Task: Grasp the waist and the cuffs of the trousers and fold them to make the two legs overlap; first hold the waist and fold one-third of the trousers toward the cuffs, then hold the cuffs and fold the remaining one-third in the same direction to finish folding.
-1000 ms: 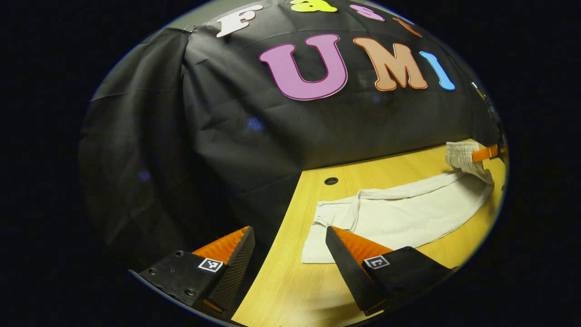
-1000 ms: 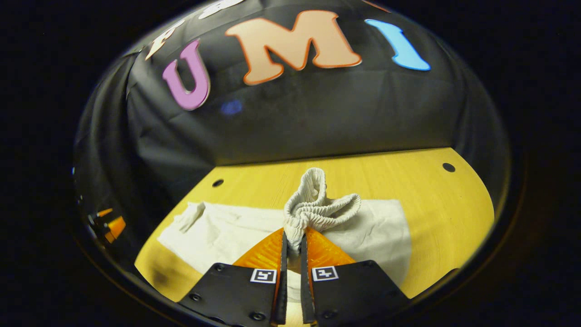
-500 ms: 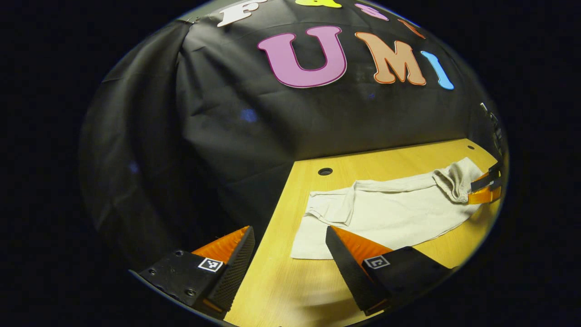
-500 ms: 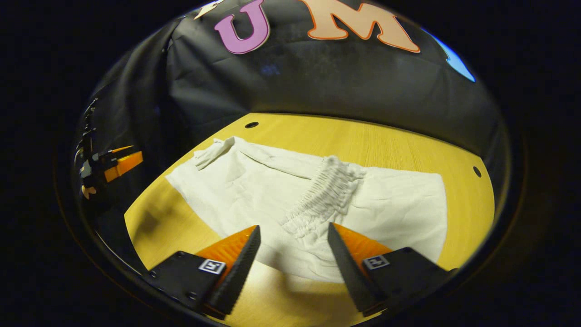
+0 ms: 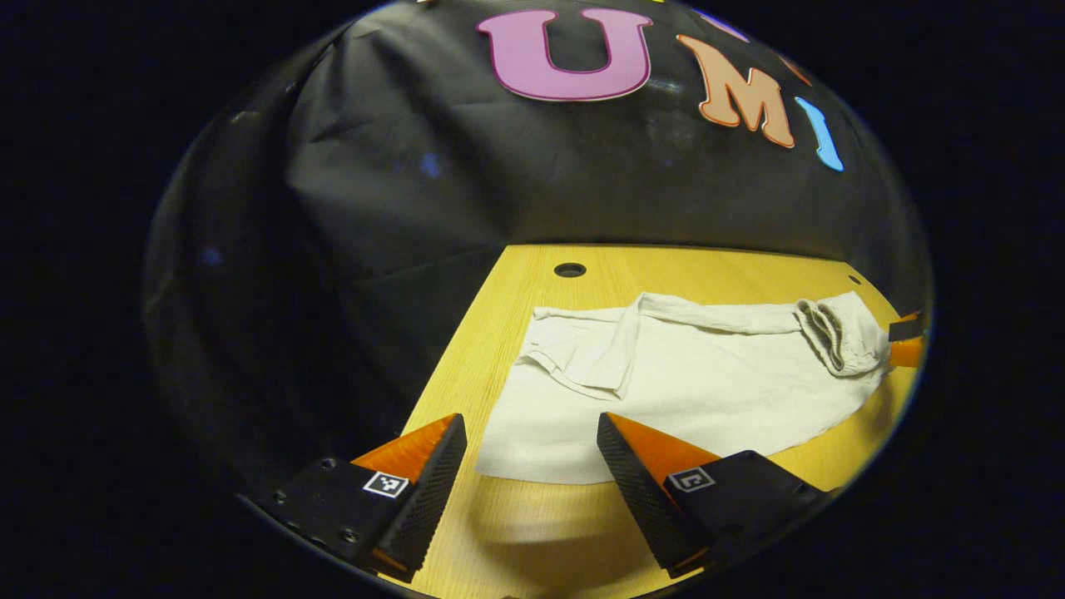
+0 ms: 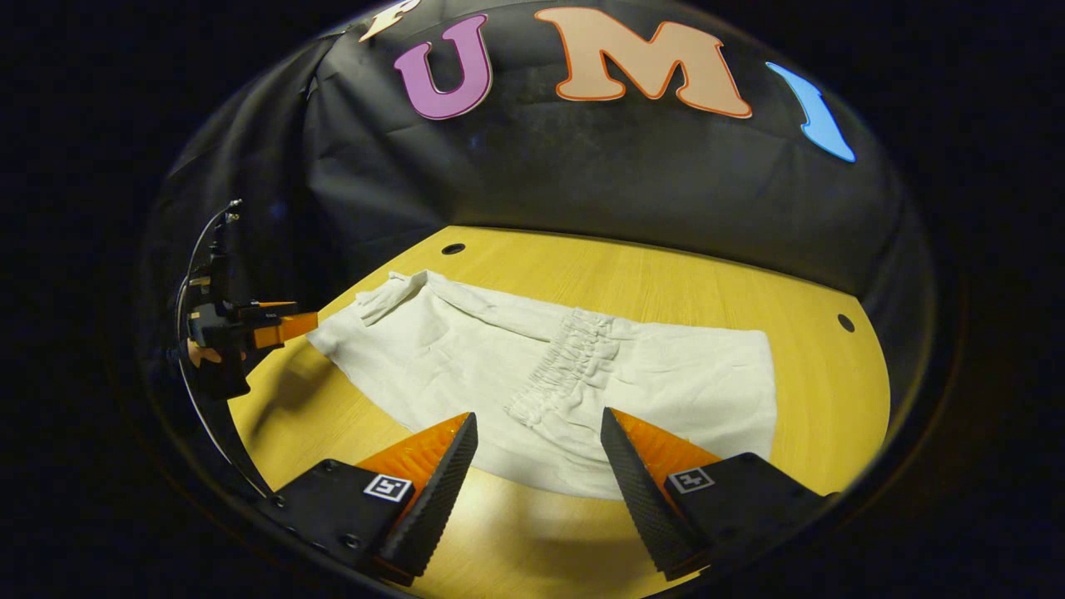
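White trousers [image 5: 691, 387] [image 6: 532, 374] lie flat on the yellow table [image 6: 682, 283]. Their gathered elastic waist [image 6: 566, 366] is folded over onto the legs, near the middle of the cloth. The cuff end [image 5: 582, 358] is rumpled, with a flap turned over. My left gripper [image 5: 532, 433] is open, hovering at the near corner of the cuff end, nothing between its fingers. My right gripper [image 6: 539, 428] is open just in front of the waist, apart from it. In the right gripper view the left gripper [image 6: 283, 324] shows at the far left, beside the cuffs.
The table has round holes [image 5: 570, 269] [image 6: 453, 249] [image 6: 845, 322] near its back edge. The black cloth wall [image 6: 582, 166] stands close behind the table. Bare wood lies in front of the trousers in both views.
My right gripper laid the waist down on the legs, opened and drew back a little. My left gripper swung right and closer to the cuff end, staying open.
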A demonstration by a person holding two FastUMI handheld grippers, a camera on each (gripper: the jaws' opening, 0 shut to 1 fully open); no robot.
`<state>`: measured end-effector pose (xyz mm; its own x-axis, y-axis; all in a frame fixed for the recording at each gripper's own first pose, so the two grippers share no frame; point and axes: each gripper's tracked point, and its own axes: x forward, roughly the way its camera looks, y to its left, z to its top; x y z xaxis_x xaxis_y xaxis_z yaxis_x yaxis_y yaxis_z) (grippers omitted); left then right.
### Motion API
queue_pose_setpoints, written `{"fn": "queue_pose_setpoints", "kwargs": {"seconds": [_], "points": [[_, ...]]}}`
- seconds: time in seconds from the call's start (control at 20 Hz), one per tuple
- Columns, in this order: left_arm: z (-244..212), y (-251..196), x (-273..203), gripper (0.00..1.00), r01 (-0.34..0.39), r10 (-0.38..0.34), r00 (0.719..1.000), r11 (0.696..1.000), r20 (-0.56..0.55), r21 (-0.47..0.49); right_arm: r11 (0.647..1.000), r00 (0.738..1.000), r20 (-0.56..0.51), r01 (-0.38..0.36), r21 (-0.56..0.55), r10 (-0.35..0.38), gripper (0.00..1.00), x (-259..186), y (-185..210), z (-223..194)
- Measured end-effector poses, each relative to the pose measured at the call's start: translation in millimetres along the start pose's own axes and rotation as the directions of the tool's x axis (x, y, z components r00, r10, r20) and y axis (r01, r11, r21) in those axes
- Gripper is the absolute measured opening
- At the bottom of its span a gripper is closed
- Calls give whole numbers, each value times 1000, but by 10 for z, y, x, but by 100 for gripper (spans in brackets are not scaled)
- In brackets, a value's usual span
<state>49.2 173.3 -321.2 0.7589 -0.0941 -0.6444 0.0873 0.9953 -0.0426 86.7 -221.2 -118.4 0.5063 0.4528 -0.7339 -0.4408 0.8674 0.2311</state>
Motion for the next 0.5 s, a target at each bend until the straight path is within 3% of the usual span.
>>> {"fn": "queue_pose_setpoints", "kwargs": {"seconds": [0.35,0.5], "points": [[-355,7,280,97,10,-17,992,999,-125,-53,998,999,-19,50,24,-49,96,19,-227,-212],[-335,-3,288,96,16,-23,993,998,-113,-59,998,998,-22,53,23,-53,96,11,-235,-226]]}}
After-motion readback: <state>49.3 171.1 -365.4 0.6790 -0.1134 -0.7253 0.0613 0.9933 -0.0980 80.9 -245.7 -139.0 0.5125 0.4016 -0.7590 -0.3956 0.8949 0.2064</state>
